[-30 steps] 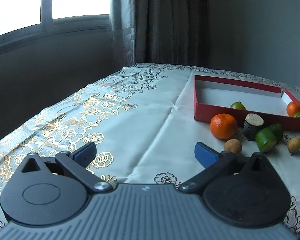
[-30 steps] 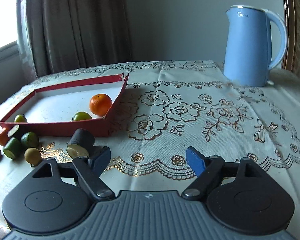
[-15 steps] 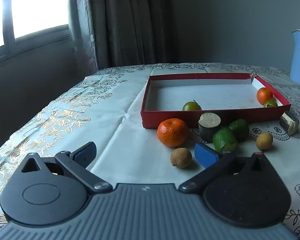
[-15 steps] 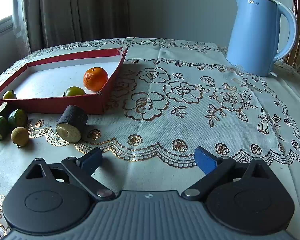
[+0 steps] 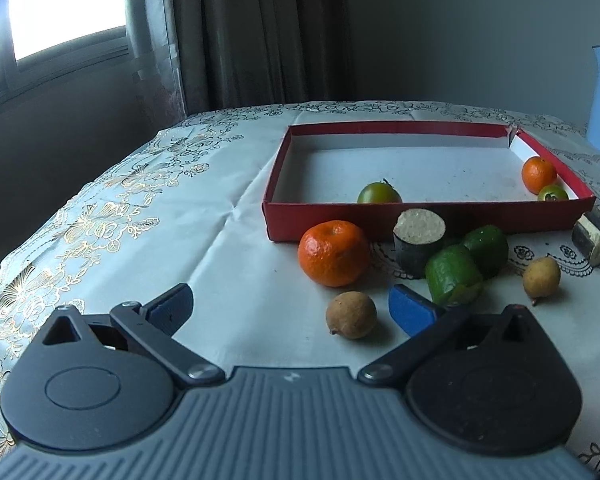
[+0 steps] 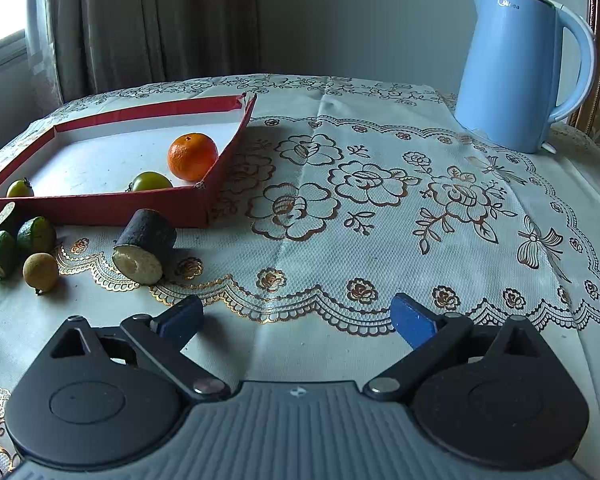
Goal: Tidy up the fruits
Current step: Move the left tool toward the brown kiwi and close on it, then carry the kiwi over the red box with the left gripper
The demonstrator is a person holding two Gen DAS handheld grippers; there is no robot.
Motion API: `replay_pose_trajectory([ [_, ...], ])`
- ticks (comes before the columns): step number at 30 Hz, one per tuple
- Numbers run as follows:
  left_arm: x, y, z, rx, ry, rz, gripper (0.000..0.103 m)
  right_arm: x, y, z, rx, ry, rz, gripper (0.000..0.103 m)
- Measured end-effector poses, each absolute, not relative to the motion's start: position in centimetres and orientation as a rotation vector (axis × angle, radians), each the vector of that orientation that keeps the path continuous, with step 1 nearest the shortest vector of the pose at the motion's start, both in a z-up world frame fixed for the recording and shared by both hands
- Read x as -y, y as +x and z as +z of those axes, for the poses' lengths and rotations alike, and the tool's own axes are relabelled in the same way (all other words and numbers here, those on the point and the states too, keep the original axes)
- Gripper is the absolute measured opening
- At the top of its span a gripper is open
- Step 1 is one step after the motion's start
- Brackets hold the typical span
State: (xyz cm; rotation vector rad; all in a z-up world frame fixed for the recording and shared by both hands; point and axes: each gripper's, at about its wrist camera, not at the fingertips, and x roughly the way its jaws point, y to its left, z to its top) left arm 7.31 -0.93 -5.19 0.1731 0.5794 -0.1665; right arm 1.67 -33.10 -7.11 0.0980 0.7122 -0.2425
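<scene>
A red tray (image 5: 379, 222) (image 6: 100, 210) holds a small orange (image 5: 538, 169) (image 6: 192, 156) and two green fruits (image 5: 379, 193) (image 6: 151, 181). In front of it lie a big orange (image 5: 333, 252), a brown longan (image 5: 351, 314), two dark cut cylinders (image 5: 419, 242) (image 6: 144, 246), green limes (image 5: 453, 274) (image 6: 36, 235) and a second longan (image 5: 541, 276) (image 6: 40, 272). My left gripper (image 5: 290, 306) is open and empty, just short of the first longan. My right gripper (image 6: 296, 318) is open and empty, over the tablecloth right of the fruit.
A blue kettle (image 6: 515, 68) stands at the back right of the table. The lace tablecloth (image 6: 379, 200) covers the table. Curtains and a window are behind. The table's left edge (image 5: 60, 216) drops off near the window.
The left gripper has swung right and closer to the loose fruit. The right gripper has edged forward. Both stayed open.
</scene>
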Motion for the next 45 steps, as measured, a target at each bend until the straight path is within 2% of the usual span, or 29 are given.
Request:
replay_pose_trajectory([
  [5,1.0,7.9,-5.6,-0.624,0.177,-0.158,0.098,33.1,1.7,-7.1,-0.712,0.098,-0.242,0.101],
  [6,0.9,8.0,-5.6,-0.636,0.170,-0.161,0.094,33.1,1.7,-7.1,-0.712,0.098,-0.242,0.101],
  [11,0.6,8.1,-5.7,-0.648,0.146,-0.167,0.093,33.1,1.7,-7.1,-0.712,0.098,-0.242,0.101],
  [23,0.6,7.8,-5.7,-0.639,0.126,-0.197,0.080,33.2,1.7,-7.1,-0.713,0.099,-0.241,0.101],
  [34,0.6,7.0,-5.7,-0.612,0.122,-0.275,0.049,33.2,1.7,-7.1,-0.713,0.099,-0.241,0.101],
  [41,0.8,6.7,-5.7,-0.599,0.134,-0.294,0.039,33.2,1.7,-7.1,-0.713,0.099,-0.240,0.101],
  [45,0.6,6.6,-5.7,-0.598,0.122,-0.295,0.025,33.2,1.7,-7.1,-0.713,0.100,-0.240,0.101],
])
